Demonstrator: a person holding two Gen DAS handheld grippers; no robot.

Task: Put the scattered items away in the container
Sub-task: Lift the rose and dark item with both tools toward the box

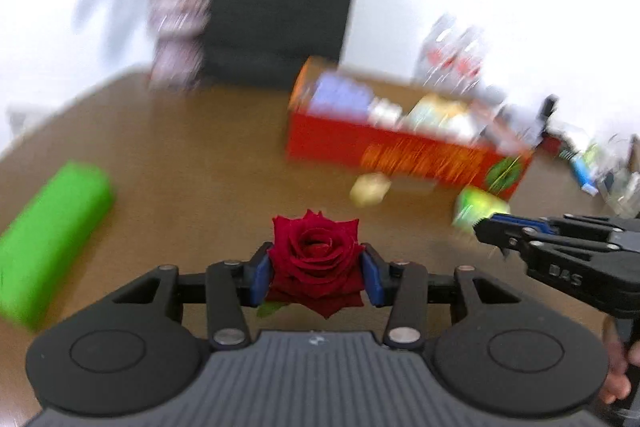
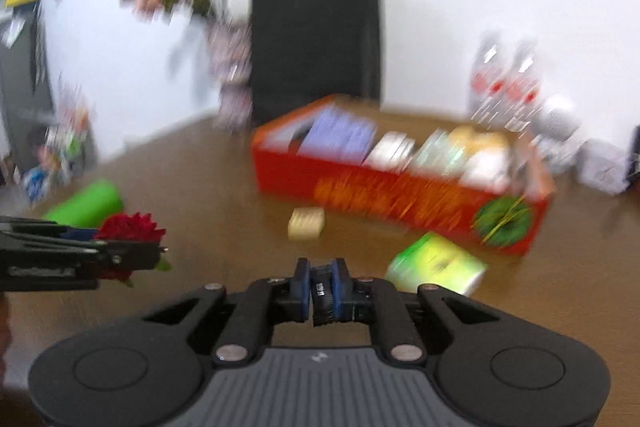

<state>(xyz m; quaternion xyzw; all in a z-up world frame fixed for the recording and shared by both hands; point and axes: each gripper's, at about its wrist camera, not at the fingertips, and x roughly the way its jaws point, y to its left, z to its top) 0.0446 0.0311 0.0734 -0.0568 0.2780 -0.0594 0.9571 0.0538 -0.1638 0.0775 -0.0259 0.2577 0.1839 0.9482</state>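
My left gripper (image 1: 317, 271) is shut on a red rose (image 1: 316, 261) and holds it above the brown table; the rose also shows in the right wrist view (image 2: 130, 229). My right gripper (image 2: 323, 277) is shut on a small black object (image 2: 322, 291). The red box (image 2: 384, 187), the container, lies ahead with several packets inside; it also shows in the left wrist view (image 1: 340, 143). A pale yellow block (image 2: 306, 223), a green-yellow packet (image 2: 436, 265) and a green roll (image 2: 86, 205) lie loose on the table.
A black paper bag (image 2: 316, 43) stands at the wall behind the box. A vase of pink flowers (image 2: 232, 67) is left of it. Plastic bottles (image 2: 504, 83) stand at the back right. The view is blurred by motion.
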